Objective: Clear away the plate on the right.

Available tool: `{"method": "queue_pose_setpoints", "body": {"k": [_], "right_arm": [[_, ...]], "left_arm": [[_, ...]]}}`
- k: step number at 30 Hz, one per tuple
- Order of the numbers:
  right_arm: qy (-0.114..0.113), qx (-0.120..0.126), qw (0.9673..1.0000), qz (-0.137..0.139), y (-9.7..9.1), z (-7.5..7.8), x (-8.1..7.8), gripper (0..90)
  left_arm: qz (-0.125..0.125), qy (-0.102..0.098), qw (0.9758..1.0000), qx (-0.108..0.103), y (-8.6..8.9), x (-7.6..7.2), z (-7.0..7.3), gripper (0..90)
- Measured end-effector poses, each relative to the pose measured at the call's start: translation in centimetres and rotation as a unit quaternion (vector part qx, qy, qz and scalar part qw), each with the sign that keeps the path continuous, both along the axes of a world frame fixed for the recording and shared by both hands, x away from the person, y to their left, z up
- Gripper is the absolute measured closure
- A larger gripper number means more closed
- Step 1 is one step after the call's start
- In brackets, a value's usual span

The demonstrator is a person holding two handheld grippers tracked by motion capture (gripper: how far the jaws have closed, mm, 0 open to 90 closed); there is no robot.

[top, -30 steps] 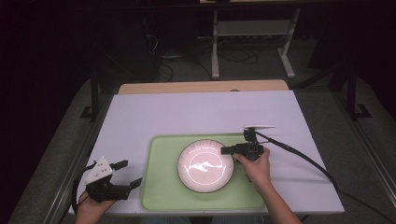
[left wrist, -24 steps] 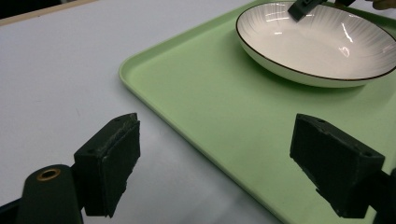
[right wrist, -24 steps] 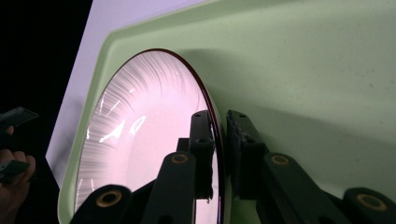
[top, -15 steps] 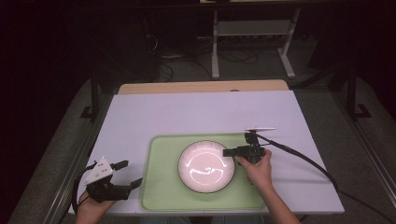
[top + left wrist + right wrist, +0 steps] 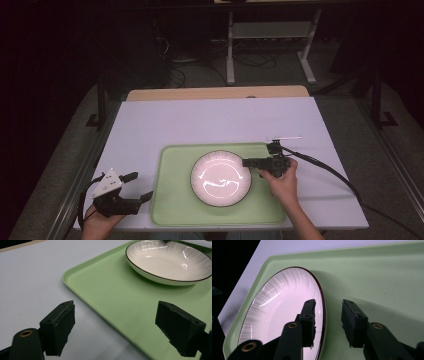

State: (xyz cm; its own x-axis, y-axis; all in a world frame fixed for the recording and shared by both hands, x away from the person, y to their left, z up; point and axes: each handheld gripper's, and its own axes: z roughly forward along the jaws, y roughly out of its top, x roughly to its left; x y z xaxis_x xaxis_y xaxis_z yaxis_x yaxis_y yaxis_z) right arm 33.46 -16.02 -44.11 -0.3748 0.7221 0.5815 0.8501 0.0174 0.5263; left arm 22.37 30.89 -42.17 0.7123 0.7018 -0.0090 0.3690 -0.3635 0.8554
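In the high view the top third of the frame is dark, so only the legs of a stand show behind the table [image 5: 220,120], and both forearms are cut off by the bottom edge. The white plate [image 5: 221,178] glares at its centre there, which washes out its ribbed pattern; it lies on the green tray [image 5: 172,200] in the lower middle of the frame, slightly right of the tray's centre. The right gripper [image 5: 248,162] reaches in from the right of the frame with its tips at the plate's right rim. In the right gripper view the plate [image 5: 284,307] takes the left half of the frame, its lower part cut off by the bottom edge and partly hidden behind the jaws. The right gripper [image 5: 329,315] straddles the dark rim: one jaw stands over the plate's inside, the other over the tray [image 5: 374,277] outside it. The jaws have just been opening, and a gap shows on both sides of the rim, so the pads do not press on it. The left gripper [image 5: 137,186] rests at the lower left of the high view, just off the tray's left edge, well apart from the plate. In the left gripper view the left gripper [image 5: 115,322] is spread wide with nothing between its jaws, the tray [image 5: 112,292] edge running diagonally under them and the plate [image 5: 167,262] cut off at the upper right.
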Motion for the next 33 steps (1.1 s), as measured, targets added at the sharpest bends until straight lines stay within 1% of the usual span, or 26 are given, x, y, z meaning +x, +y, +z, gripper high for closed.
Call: {"method": "queue_pose_setpoints", "body": {"k": [2, 7, 8, 11, 13, 16, 19, 23, 27, 31, 33], "right_arm": [[-0.015, -0.008, 0.9999, -0.001, -0.3, 0.2, -0.2, 57.7], [-0.050, -0.009, 0.9987, -0.004, -1.3, 0.7, -0.7, 49.7], [-0.054, -0.011, 0.9985, -0.005, -1.5, 0.8, -0.8, 48.2], [-0.081, -0.034, 0.9961, -0.002, -2.0, 1.1, -1.1, 43.4], [-0.098, -0.042, 0.9942, 0.000, -2.3, 1.3, -1.4, 40.8], [-0.127, -0.053, 0.9905, -0.002, -3.0, 1.6, -1.9, 37.8], [-0.154, -0.058, 0.9864, -0.012, -3.9, 2.0, -2.4, 36.0], [-0.181, -0.079, 0.9801, -0.019, -5.2, 2.5, -3.1, 35.0], [-0.205, -0.084, 0.9748, -0.024, -6.5, 3.0, -4.0, 33.0], [-0.225, -0.100, 0.9688, -0.031, -7.8, 3.2, -4.9, 31.6], [-0.230, -0.101, 0.9673, -0.035, -8.4, 3.1, -5.2, 30.7]], "left_arm": [[0.000, 0.001, 1.0000, 0.000, 0.0, 0.0, 0.0, 15.9], [0.000, 0.001, 1.0000, 0.002, 0.0, 0.0, -0.1, 15.9], [0.000, 0.001, 1.0000, 0.002, 0.0, 0.0, -0.1, 15.9], [0.000, 0.003, 1.0000, 0.003, -0.1, 0.0, -0.1, 15.9], [0.001, 0.003, 1.0000, 0.003, -0.1, 0.1, -0.1, 15.9], [0.001, 0.004, 1.0000, 0.003, -0.1, 0.1, -0.2, 15.9], [0.000, 0.004, 1.0000, 0.003, -0.1, 0.1, -0.2, 15.9], [0.001, 0.005, 1.0000, 0.004, -0.1, 0.1, -0.2, 15.9], [0.000, 0.006, 1.0000, 0.005, -0.2, 0.1, -0.3, 15.9], [0.001, 0.007, 1.0000, 0.005, -0.2, 0.2, -0.3, 15.9], [0.002, 0.007, 1.0000, 0.004, -0.1, 0.2, -0.3, 15.9]]}}
